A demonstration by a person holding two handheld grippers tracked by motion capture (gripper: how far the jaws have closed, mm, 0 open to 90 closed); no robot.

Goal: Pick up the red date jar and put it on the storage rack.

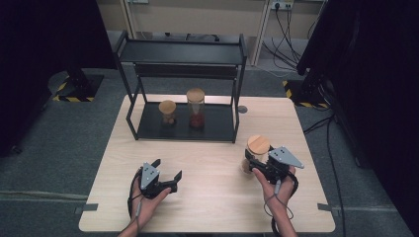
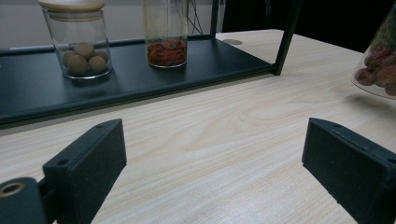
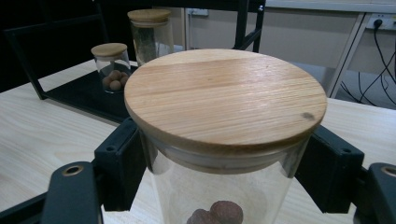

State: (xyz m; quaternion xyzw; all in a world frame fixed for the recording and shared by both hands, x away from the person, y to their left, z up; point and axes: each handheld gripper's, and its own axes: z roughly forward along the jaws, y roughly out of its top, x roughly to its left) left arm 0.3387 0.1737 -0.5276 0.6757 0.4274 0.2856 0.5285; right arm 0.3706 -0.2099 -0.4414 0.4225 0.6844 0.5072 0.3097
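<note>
Three jars (image 1: 258, 148), one rack (image 1: 184, 127)

Light wooden table (image 1: 207, 197), black metal shelf rack (image 1: 184, 52), grey carpet floor (image 1: 59, 148), beige wall (image 1: 197, 15), dark curtains (image 1: 385, 98)

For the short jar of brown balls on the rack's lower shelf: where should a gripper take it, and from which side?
Probably the glass body of the short jar, just below its wooden lid, coming level from the table-facing front. The jar stands upright and round, so jaws can close across it. The top shelf overhangs it, so coming from above looks blocked, and the tall jar stands close on one side.
</note>
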